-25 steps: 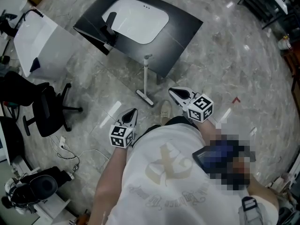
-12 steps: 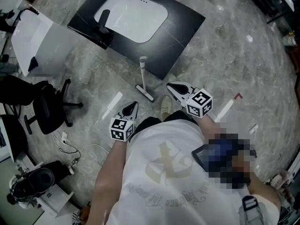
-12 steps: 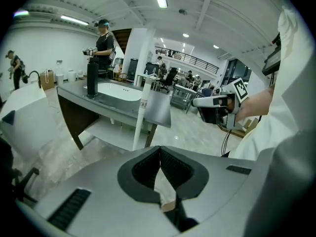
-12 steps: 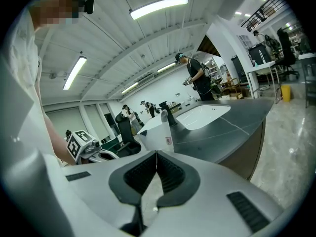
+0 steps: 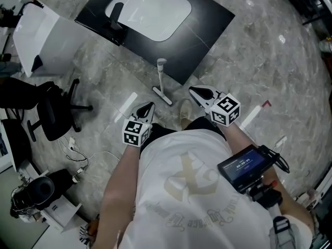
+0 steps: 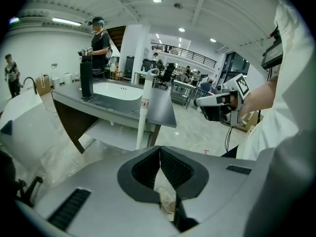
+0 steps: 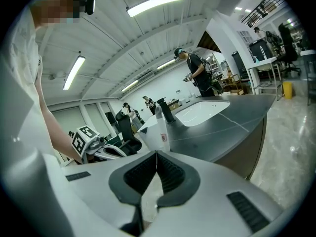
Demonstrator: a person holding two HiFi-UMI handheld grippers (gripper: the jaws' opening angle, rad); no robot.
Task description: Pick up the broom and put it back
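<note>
Currently one broom (image 5: pixel 161 82) stands upright on the floor (image 5: pixel 270 61) just beside the bench (image 5: pixel 207 22) corner, unheld. Two claws, left claw (image 5: pixel 149 106) and right claw (image 5: pixel 193 91), both closed tight and empty, hang short of the bench. Risk: closed jaws would likely nudge the broom and topple it; they must part first. One bench, one sink (image 5: pixel 150 12).

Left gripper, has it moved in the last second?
Yes. The left gripper has moved forward, up the head view, closing the gap to the near corner of the counter.
</note>
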